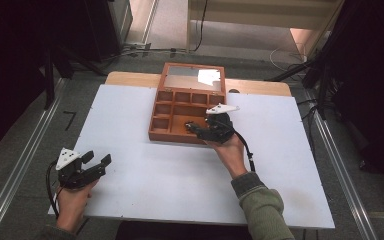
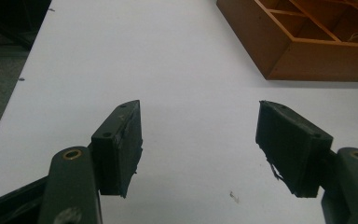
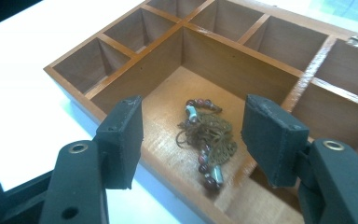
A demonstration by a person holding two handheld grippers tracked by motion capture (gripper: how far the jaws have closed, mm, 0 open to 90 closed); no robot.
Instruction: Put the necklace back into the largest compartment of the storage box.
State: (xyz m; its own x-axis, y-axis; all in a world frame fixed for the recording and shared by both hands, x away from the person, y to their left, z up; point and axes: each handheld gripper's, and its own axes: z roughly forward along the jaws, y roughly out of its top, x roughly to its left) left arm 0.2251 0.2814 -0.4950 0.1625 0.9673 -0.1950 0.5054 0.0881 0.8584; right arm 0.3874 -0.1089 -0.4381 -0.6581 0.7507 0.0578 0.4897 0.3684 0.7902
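We see the right hand-held gripper (image 1: 196, 128) at the near right part of the wooden box (image 1: 156, 131) on the white table (image 1: 145, 190). Its jaws stand wide apart, released, nothing between the pads. In the right gripper view the jaws hang just above the box's near wall, over the large compartment. A necklace (image 3: 208, 140) lies bunched on that compartment's floor: dark red beads, pale tube beads, a brass filigree piece, thin cord. It rests free, apart from both pads; we see no contact. The right pad sits over the divider at that compartment's right side, the left pad above the near wall.

Box lid (image 1: 195, 77) is open, tilted back, glass pane catching light. The smaller compartments look bare.

Left hand-held gripper (image 1: 96, 164) is near the table's front left corner, well apart from the box. Jaws wide, released, holding nothing; in the left gripper view we see bare white table between the pads and a corner of the box far off at top right.
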